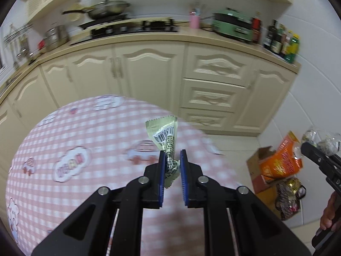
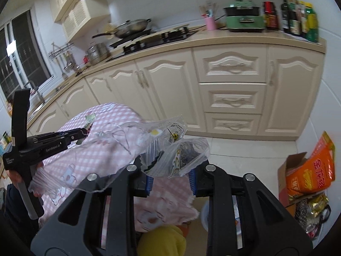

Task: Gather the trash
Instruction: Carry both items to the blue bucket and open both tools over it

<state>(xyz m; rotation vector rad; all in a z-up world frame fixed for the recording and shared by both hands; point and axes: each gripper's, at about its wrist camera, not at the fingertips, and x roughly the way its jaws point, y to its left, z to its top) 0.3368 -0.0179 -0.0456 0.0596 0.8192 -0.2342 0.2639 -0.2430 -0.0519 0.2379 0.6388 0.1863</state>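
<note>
the left gripper [image 1: 172,160] has its blue pads pinched tight on a crumpled green snack wrapper with a black barcode [image 1: 165,136]. the wrapper sticks up past the tips, above the round worktop with the pink checked cloth [image 1: 64,149], so it is off the cloth and ready to be dropped somewhere.

the right gripper [image 2: 170,170] is closed on a clear crinkly plastic bag [image 2: 166,149] that already has bits of wrapper inside. the bag is held out in the air, past the edge of the worktop, with its loose top spread toward the left gripper. i think this is so the green wrapper can go into it next.

on the floor by the wall stand a brown cardboard box [image 2: 292,166] and an orange packet [image 2: 313,168].
</note>
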